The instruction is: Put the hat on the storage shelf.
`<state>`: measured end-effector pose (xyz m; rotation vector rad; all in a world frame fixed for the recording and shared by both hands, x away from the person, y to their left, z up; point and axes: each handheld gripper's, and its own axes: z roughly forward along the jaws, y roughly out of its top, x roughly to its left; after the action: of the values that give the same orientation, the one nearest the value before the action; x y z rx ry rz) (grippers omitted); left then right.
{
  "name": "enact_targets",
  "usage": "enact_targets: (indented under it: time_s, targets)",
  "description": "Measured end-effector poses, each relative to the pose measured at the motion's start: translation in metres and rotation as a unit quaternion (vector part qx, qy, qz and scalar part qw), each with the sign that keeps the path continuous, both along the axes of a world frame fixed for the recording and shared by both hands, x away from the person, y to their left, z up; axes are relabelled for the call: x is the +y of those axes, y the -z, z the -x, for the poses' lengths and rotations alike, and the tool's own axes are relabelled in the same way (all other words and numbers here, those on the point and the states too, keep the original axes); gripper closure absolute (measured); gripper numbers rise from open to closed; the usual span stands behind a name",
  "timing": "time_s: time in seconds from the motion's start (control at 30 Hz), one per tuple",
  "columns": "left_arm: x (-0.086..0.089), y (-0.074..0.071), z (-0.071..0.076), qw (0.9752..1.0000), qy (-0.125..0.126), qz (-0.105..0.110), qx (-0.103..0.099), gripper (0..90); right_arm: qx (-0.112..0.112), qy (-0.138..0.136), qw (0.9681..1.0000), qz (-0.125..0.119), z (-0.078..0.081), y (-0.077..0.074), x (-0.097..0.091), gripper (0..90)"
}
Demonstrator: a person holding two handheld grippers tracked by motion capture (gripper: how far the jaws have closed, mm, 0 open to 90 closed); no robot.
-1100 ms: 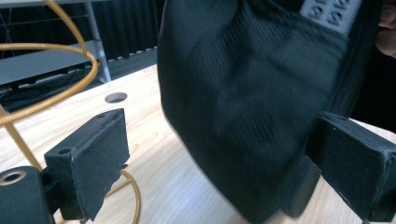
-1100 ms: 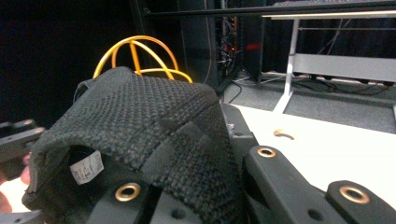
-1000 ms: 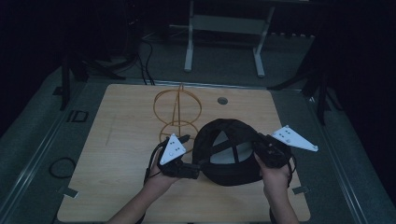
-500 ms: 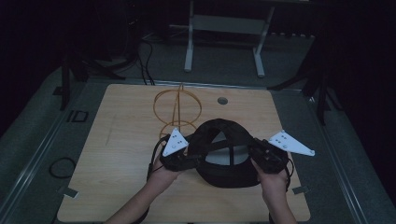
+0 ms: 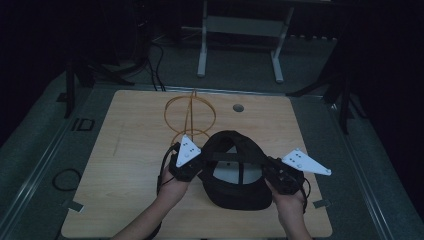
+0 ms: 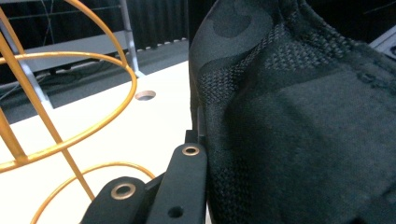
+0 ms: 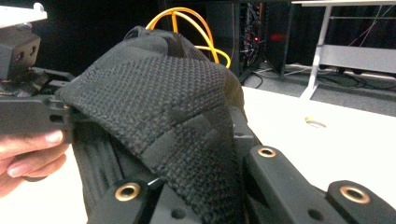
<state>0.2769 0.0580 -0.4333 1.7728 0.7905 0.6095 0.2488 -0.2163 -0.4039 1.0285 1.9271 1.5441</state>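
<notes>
My left gripper [image 5: 196, 166] has just closed on the cap's [image 5: 235, 170] left edge; my right gripper [image 5: 272, 172] is clamped on its right. The cap lies upside down near the table's [image 5: 125, 150] front, before the wire stand [image 5: 190, 117]. Lifting it, I should raise both hands evenly so neither side slips.

cap [image 5: 235, 172]: matt black cloth, coarse woven mesh with smoother panels | wire stand [image 5: 190, 117] just behind cap: thin glossy orange-gold metal | tabletop [image 5: 130, 165] under cap: pale smooth wood grain | claw [image 7: 196, 186] at cap's rim: matt black plastic, brass-coloured rivets
</notes>
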Motion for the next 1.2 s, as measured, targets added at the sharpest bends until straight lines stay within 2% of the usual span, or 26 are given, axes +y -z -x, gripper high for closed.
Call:
enact_targets:
  time_s: [0.1,0.23,0.4,0.5,0.57,0.73,0.9,1.07,1.2]
  targets:
    - [0.001,-0.005,0.001,1.0000,0.000,0.000,-0.006,89.2,0.001,0.001,1.0000,-0.004,0.003,0.003,0.000,88.7]
    - [0.004,-0.012,0.004,0.9999,0.007,0.002,-0.015,89.3,0.005,-0.013,0.9999,-0.005,0.011,0.005,0.001,86.5]
    - [0.006,-0.018,0.006,0.9995,0.024,0.002,-0.023,89.3,0.014,-0.032,0.9992,-0.018,0.018,0.006,-0.004,76.0]
    - [0.005,-0.020,0.006,0.9993,0.028,0.002,-0.022,89.3,0.016,-0.041,0.9989,-0.017,0.021,0.006,-0.007,71.1]
    - [0.005,-0.020,0.006,0.9994,0.027,0.006,-0.021,89.3,0.018,-0.048,0.9986,-0.010,0.023,0.007,-0.009,66.8]
    - [0.004,-0.023,0.007,0.9993,0.024,0.008,-0.027,89.3,0.036,-0.056,0.9977,-0.015,0.027,0.011,-0.019,57.9]
    - [0.005,-0.027,0.009,0.9988,0.029,0.002,-0.039,89.3,0.046,-0.063,0.9969,-0.014,0.030,0.015,-0.029,54.1]
    - [0.005,-0.030,0.010,0.9987,0.026,-0.004,-0.043,89.3,0.055,-0.080,0.9953,0.002,0.040,0.017,-0.032,50.3]
    - [0.011,-0.033,0.009,0.9988,0.020,0.005,-0.044,89.3,0.055,-0.083,0.9950,0.001,0.048,0.015,-0.038,49.3]
